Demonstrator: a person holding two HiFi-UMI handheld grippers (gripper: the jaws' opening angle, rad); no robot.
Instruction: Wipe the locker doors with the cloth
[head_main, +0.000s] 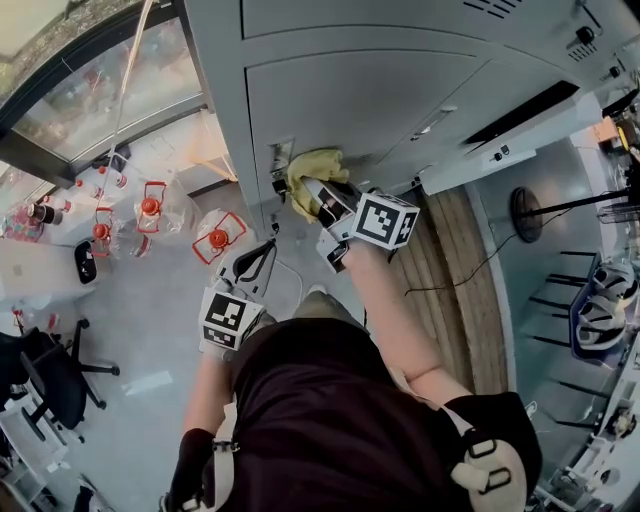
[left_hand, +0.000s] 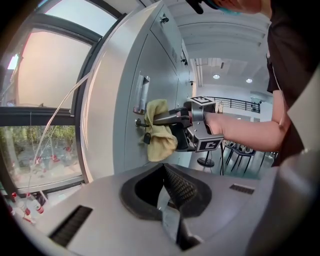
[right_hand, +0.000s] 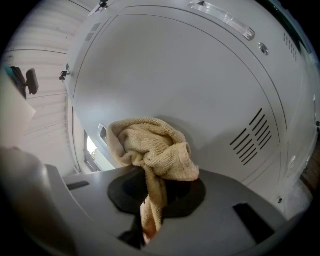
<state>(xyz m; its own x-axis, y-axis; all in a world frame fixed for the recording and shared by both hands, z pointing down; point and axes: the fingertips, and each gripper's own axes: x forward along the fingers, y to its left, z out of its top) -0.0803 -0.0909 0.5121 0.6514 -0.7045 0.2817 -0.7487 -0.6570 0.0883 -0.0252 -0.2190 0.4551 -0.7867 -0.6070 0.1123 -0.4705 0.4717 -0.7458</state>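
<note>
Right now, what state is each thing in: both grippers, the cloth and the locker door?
Locker door: closed.
Cloth: bunched up, against the door just below the handle.
Right gripper: shut on the cloth.
Left gripper: shut, nothing between its jaws.

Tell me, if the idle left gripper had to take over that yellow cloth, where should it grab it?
Probably the loose fold of the cloth hanging below the right gripper, coming from underneath on the side away from the locker door. That fold hangs free, while the upper part is bunched at the door and pinched in the right jaws.
</note>
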